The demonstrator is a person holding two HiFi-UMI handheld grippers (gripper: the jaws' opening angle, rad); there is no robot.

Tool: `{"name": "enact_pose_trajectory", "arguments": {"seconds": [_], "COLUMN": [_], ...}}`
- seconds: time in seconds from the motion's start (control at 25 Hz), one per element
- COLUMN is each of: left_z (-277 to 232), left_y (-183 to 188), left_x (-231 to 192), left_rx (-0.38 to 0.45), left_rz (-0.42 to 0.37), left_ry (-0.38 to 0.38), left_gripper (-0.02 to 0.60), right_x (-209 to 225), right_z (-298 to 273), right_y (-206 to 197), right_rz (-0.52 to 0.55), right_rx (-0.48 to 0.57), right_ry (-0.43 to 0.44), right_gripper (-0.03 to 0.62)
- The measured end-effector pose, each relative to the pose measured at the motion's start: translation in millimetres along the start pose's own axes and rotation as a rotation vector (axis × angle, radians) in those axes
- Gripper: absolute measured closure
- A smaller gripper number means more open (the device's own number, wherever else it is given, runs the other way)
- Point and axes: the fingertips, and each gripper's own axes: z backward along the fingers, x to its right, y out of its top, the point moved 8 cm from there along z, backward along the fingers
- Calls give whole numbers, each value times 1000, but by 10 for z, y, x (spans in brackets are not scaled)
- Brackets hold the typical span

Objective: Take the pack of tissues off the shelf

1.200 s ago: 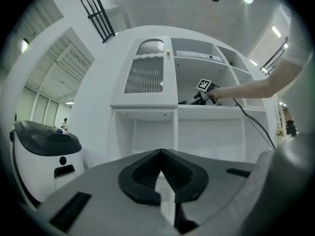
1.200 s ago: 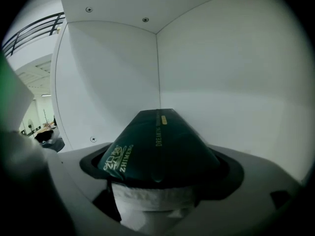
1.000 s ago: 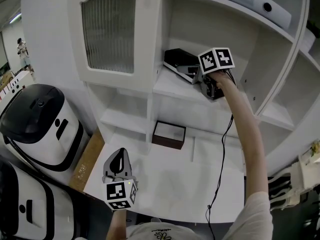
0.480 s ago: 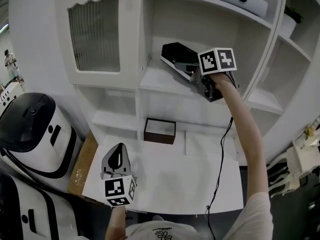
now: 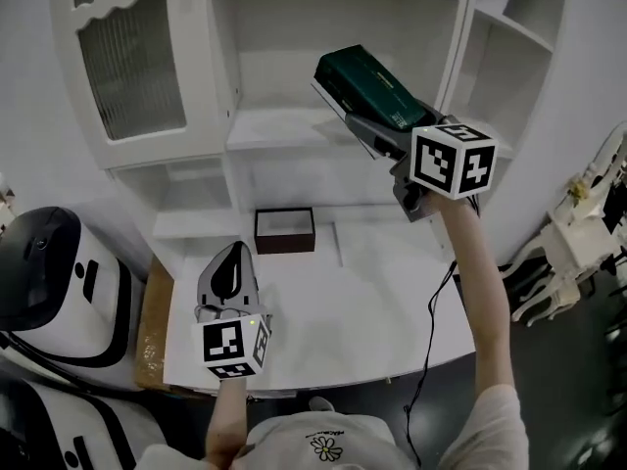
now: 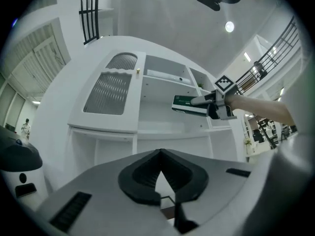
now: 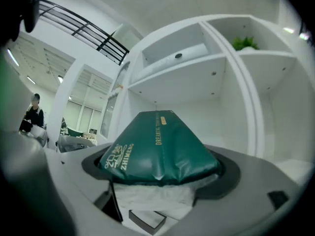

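1. Pack of tissues (image 5: pixel 377 91): green soft plastic wrap, looks light and squashy, probably slick. The right gripper (image 5: pixel 367 130) has its fingers clamped on 1 short end, and the wrap dents there.
2. Pack hangs in the air in front of the shelf (image 5: pixel 284 125), off its board.
3. Left gripper (image 5: pixel 233 262): fingers together, empty, over the worktop (image 5: pixel 372 302).
4. Shelf upright (image 5: pixel 456 47) is near the pack and could snag it. Brown box (image 5: pixel 284 231) sits below, well apart.

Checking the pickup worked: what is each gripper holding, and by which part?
The right gripper grips the green pack of tissues by its near end. The left gripper, jaws shut, holds nothing.
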Motion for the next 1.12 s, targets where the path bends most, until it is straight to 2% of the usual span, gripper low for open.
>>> {"name": "enact_pose_trajectory", "arguments": {"seconds": [0.28, 0.52, 0.8, 1.0, 1.12], "left_z": [-6, 61, 201, 250, 257], "left_y": [127, 143, 62, -88, -107], "left_x": [253, 436, 561, 597, 624], "left_rx": [47, 89, 117, 61, 57], "left_rz": [6, 13, -1, -8, -11], "left_ry": [-126, -185, -185, -172, -179], "left_gripper": [581, 581, 581, 581, 581], "right_x": [-404, -736, -1058, -1256, -1310], "right_z": [932, 1458, 1843, 1971, 2002], "right_y": [-459, -958, -1478, -1755, -1851], "right_rz": [73, 18, 12, -38, -76], "right_rx": [169, 269, 234, 202, 185], "right_ry": [-189, -317, -393, -400, -406], "right_gripper": [112, 112, 112, 112, 112]}}
